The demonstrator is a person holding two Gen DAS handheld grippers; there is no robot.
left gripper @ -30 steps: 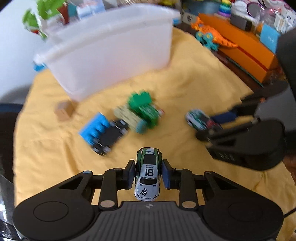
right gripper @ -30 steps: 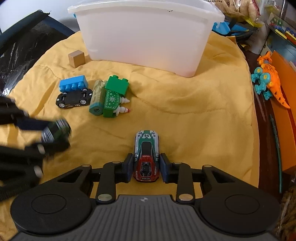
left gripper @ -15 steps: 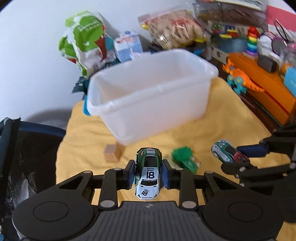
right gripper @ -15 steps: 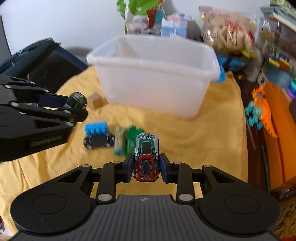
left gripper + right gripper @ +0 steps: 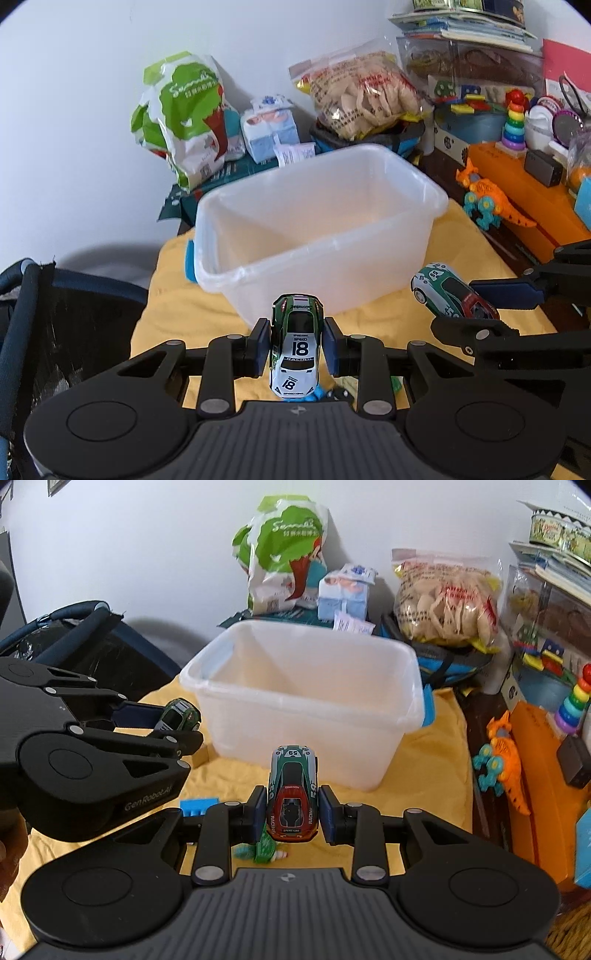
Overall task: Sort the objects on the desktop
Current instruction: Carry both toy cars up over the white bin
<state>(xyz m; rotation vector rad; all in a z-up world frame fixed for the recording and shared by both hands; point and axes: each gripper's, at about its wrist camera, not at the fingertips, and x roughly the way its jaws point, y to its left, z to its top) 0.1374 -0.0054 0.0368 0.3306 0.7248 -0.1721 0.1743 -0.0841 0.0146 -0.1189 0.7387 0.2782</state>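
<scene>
Just short of the white bin, the left gripper has its jaws clenched on the number 18 car's flanks. At its right, the right gripper likewise grasps the number 59 car, nose toward the bin.

the left gripper points forward and a bit down. its two blue pads squeeze the sides of a small white and green toy car, one pad on each side. the right gripper points the same way, just beside the left one. its pads press on a red and green toy car. both grippers hang up in the air. a bit of a hand shows behind the left gripper at the edge of the right view.
</scene>
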